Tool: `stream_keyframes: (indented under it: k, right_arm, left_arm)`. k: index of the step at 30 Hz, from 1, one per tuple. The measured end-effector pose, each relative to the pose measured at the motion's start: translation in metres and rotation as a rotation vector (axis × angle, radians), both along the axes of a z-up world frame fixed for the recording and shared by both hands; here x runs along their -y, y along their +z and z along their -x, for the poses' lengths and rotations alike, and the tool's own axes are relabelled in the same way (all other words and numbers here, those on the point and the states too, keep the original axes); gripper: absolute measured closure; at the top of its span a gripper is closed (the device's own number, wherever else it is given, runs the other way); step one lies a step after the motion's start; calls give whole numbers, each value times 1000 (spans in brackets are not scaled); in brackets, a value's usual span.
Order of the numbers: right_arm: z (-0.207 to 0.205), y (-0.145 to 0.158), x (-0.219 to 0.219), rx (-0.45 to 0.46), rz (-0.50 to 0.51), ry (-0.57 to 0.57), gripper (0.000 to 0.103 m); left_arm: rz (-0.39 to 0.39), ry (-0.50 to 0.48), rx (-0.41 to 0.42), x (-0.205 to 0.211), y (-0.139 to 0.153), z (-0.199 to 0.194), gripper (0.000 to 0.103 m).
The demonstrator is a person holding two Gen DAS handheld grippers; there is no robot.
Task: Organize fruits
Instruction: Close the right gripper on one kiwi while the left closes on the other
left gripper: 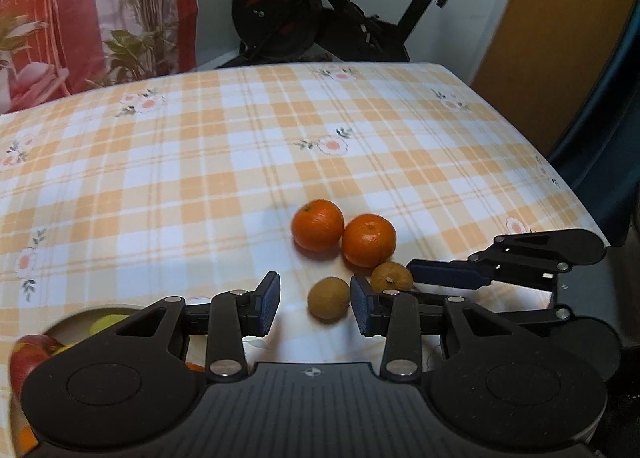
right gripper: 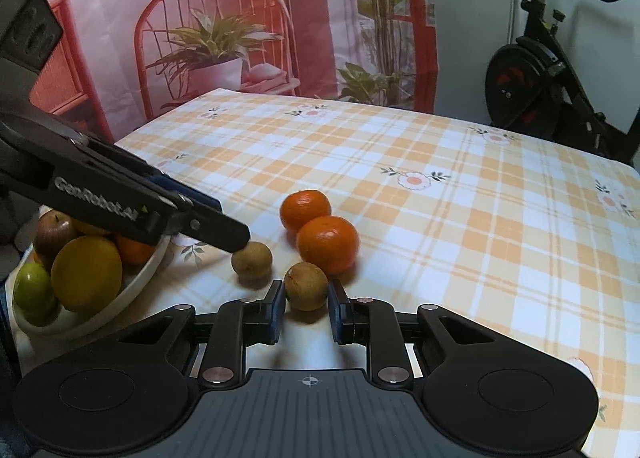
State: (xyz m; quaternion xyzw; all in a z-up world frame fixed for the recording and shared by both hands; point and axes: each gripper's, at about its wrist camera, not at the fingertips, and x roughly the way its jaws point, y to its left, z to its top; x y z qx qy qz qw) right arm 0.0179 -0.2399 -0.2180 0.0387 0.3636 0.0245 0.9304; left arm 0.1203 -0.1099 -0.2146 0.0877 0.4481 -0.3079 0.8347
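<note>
Two oranges (left gripper: 318,225) (left gripper: 368,240) touch each other on the checked tablecloth; the right wrist view shows the same oranges (right gripper: 305,209) (right gripper: 328,244). Two small brown fruits lie just in front of them. My right gripper (right gripper: 307,300) is shut on the nearer brown fruit (right gripper: 306,286), both pads against its sides. In the left wrist view that right gripper (left gripper: 413,284) reaches in from the right onto this fruit (left gripper: 392,277). My left gripper (left gripper: 315,306) stands open around the other brown fruit (left gripper: 329,297), which sits close to the right pad, with a gap at the left pad. Its tip (right gripper: 238,238) hangs over that fruit (right gripper: 252,260).
A white bowl (right gripper: 148,274) at the near left holds an apple, a yellow fruit, a green one and an orange; its rim (left gripper: 76,318) shows behind my left gripper. The table's right edge (left gripper: 560,177) drops off. An exercise bike (left gripper: 304,13) stands beyond the far edge.
</note>
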Motion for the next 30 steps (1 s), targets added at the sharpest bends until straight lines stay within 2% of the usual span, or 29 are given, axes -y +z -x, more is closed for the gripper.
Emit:
stream_keyframes:
  k: [12,13,14,15,22,30]
  right_arm:
    - [9,0,5,0,2,-11,82]
    - [9,0,5,0,3,-11,82]
    - [9,0,5,0,3,-11,82]
    - [9,0,5,0,2,-11,82]
    - [6,-1,3,-11,5,-10,78]
    - [1,-2,0,-16,1,-2,77]
  left_arm:
    - [6,-4,-46,8,-15,-6,62]
    - [7,-7,-46,9,-15,-6,64]
    - [8,-12,-45,9,-15,-5,72]
    - [9,-17,-45,10,-16,-5,74]
    - [11,-10,-37,8,-14,-4,74]
    - [-3,-10,-18,6,-10,0,74]
